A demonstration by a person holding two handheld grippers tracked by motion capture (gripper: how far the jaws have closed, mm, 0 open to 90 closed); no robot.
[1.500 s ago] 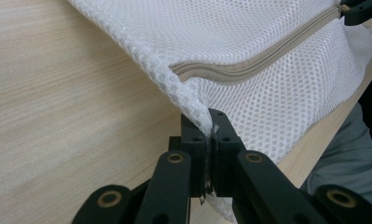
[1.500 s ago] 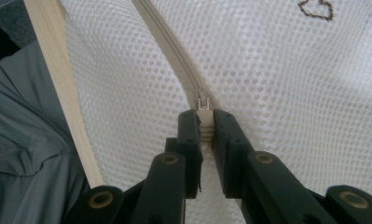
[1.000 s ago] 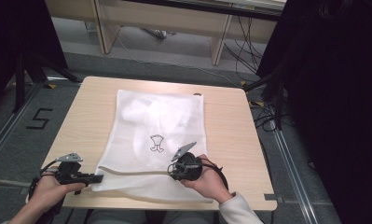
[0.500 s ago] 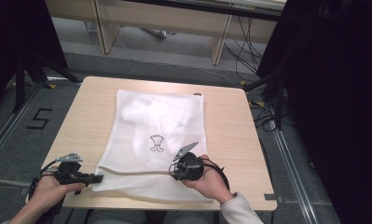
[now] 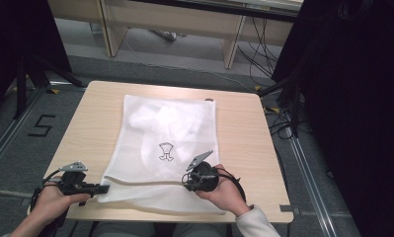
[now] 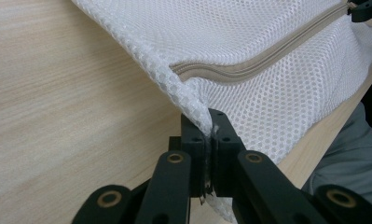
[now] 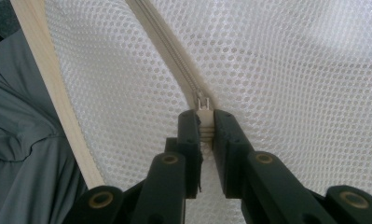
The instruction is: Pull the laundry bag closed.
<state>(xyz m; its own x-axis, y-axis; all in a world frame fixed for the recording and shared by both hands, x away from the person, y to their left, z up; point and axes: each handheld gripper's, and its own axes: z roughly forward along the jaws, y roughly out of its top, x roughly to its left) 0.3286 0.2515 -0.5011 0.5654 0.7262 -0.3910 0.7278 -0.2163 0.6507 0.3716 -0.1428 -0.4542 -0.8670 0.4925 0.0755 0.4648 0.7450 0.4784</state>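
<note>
A: Where is the white mesh laundry bag (image 5: 165, 148)?

B: Flat on the wooden table (image 5: 239, 128), in the middle of the high view, with its zippered edge toward the bottom of the frame. A small dark printed mark sits near the bag's centre.

A: What is the left gripper (image 6: 207, 135) doing?

B: Its jaws are pressed together on the bag's corner, low and centre in the left gripper view. Mesh is pinched between them. In the high view it sits at the lower left, at the bag's near left corner.

A: And the right gripper (image 7: 206, 122)?

B: Its jaws are narrow, clamped on the metal zipper pull (image 7: 202, 101) in the middle of the right gripper view. The beige zipper (image 6: 263, 58) runs from there toward the upper left of that frame.

A: Is the zip closed?

B: I cannot tell from these views.
</note>
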